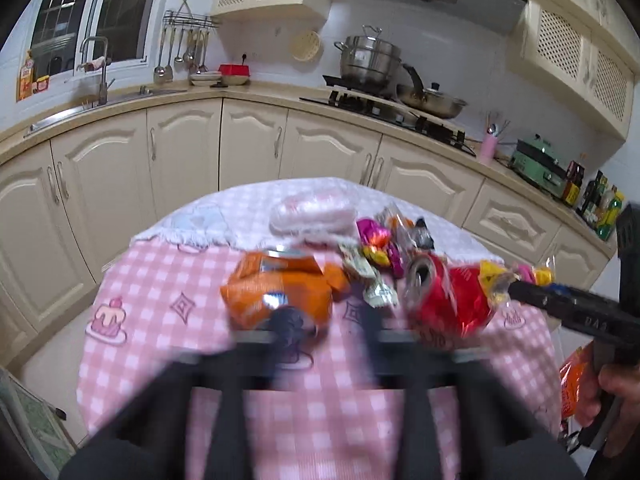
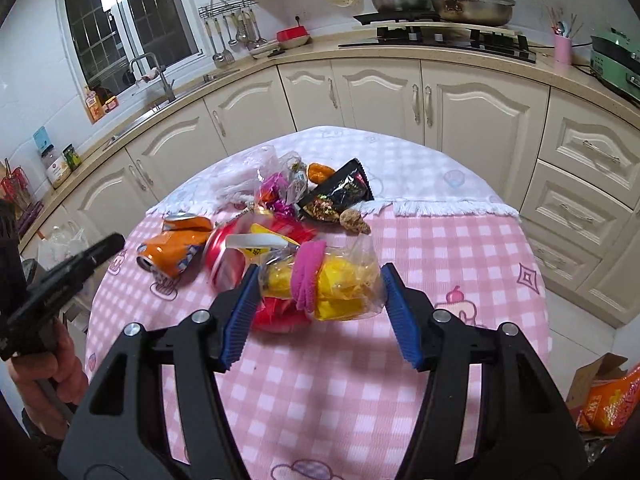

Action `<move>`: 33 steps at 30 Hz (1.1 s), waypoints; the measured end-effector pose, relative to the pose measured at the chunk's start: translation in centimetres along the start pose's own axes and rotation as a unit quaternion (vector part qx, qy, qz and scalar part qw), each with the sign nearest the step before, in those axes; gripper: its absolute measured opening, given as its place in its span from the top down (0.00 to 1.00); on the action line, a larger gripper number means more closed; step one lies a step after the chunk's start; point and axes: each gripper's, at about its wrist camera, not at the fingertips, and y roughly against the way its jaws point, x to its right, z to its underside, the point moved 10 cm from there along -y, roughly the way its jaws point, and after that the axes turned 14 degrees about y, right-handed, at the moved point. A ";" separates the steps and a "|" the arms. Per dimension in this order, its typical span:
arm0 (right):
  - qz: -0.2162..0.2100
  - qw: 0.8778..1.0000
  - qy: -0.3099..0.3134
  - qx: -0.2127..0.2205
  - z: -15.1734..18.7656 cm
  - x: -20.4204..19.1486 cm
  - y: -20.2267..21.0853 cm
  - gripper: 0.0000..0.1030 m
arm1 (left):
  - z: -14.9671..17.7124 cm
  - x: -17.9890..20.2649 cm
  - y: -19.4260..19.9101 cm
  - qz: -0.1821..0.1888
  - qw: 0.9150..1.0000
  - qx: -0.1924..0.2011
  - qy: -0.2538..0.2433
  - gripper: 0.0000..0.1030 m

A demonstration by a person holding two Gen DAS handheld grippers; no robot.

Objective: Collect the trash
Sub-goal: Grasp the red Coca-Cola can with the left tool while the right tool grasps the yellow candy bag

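The right tongs [image 2: 320, 292] grip a clear yellow-and-pink bag [image 2: 324, 280] above the surface [image 2: 440, 248]; the left tongs [image 1: 324, 320], blurred, stand open and empty, an orange can [image 1: 276, 292] at eleven o'clock.

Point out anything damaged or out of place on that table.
Two crushed cans lie on their sides on the checked tablecloth: an orange can and a red can, both dented. Loose wrappers are scattered behind them.

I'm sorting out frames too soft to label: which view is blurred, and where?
Left wrist view: its own tongs and the near orange can are smeared, the cabinets sharp. Right wrist view: crisp tongs, only the red can slightly streaked.
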 end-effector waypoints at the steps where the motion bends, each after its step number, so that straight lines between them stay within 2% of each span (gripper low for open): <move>1: -0.001 1.000 -0.001 -0.002 0.3 0.0 -0.1 0.42 | 0.2 0.2 0.2 -0.003 1.000 0.010 -0.005 0.20; 2: 0.000 1.000 -0.002 -0.005 0.6 0.1 -0.1 0.42 | 0.6 0.8 0.4 0.000 1.000 0.012 -0.014 0.19; 7: 0.008 1.000 -0.020 -0.003 1.6 1.5 0.4 0.42 | 3.3 5.5 -1.4 0.026 0.996 -0.028 -0.077 0.17; 13: 0.030 0.999 -0.043 0.002 2.6 4.9 2.0 0.42 | 5.2 9.7 -6.1 0.043 0.992 -0.080 -0.083 0.14; 18: 0.038 0.998 -0.057 0.005 3.3 7.3 3.0 0.42 | 5.6 12.1 -9.7 0.028 0.991 -0.090 -0.098 0.13; 20: 0.039 0.997 -0.061 0.007 3.5 7.9 3.4 0.42 | 5.4 12.9 -11.1 0.037 0.990 -0.100 -0.097 0.13; 21: 0.039 0.997 -0.063 0.007 3.6 8.1 3.5 0.42 | 5.3 13.1 -11.7 0.047 0.989 -0.109 -0.089 0.23; 22: 0.039 0.997 -0.064 0.008 3.7 8.3 3.6 0.42 | 5.3 13.3 -12.2 0.050 0.988 -0.118 -0.086 0.50; 25: 0.040 0.997 -0.069 0.009 4.0 8.8 3.8 0.42 | 5.5 13.5 -13.2 0.060 0.986 -0.133 -0.083 0.67; 29: 0.040 0.996 -0.074 0.011 4.1 9.1 4.1 0.42 | 5.5 13.8 -13.0 0.061 0.987 -0.125 -0.083 0.69; 33: 0.043 0.996 -0.074 0.016 3.9 9.1 4.7 0.42 | 5.1 13.6 -11.2 0.066 0.990 -0.100 -0.079 0.69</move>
